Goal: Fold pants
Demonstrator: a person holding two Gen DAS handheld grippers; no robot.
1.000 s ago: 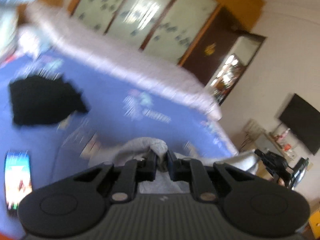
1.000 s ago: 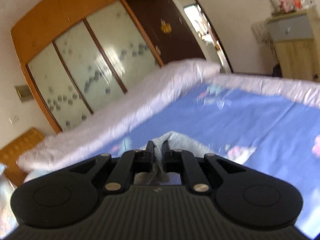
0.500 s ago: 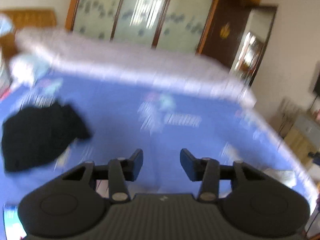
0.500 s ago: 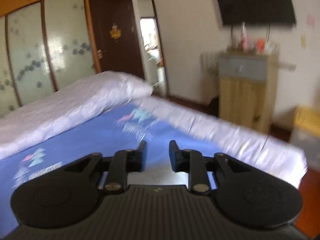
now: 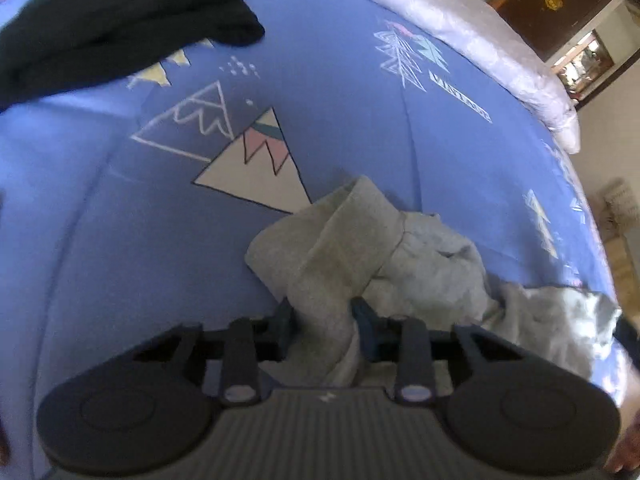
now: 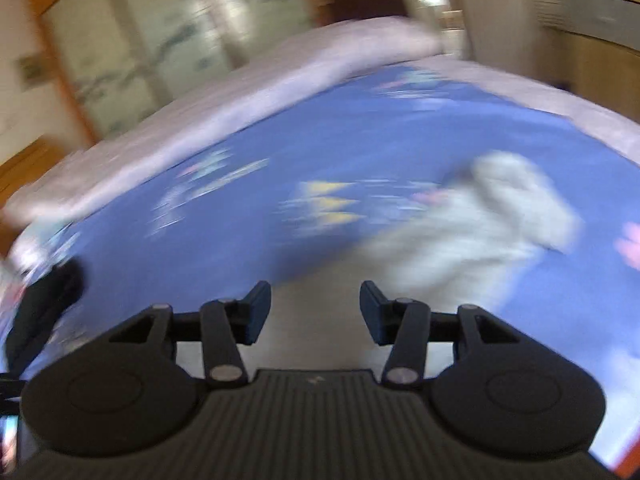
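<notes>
Two black handheld grippers work over a bed with a blue patterned sheet point(image 5: 340, 92). The left gripper point(image 5: 323, 322) has its fingers point(image 5: 285, 328) set partly apart on either side of a raised fold of the crumpled light grey fabric pants point(image 5: 344, 248); whether they press the cloth cannot be told. The pants lie bunched on the sheet just beside a printed white triangle point(image 5: 256, 176), trailing toward the bed's right edge. A black crumpled garment point(image 5: 112, 20) lies well apart at the upper left. In the blurred right wrist view, the right gripper point(image 6: 314, 312) has its fingers point(image 6: 256, 312) spread wide, holding nothing, with the pants point(image 6: 480, 232) ahead and to the right
</notes>
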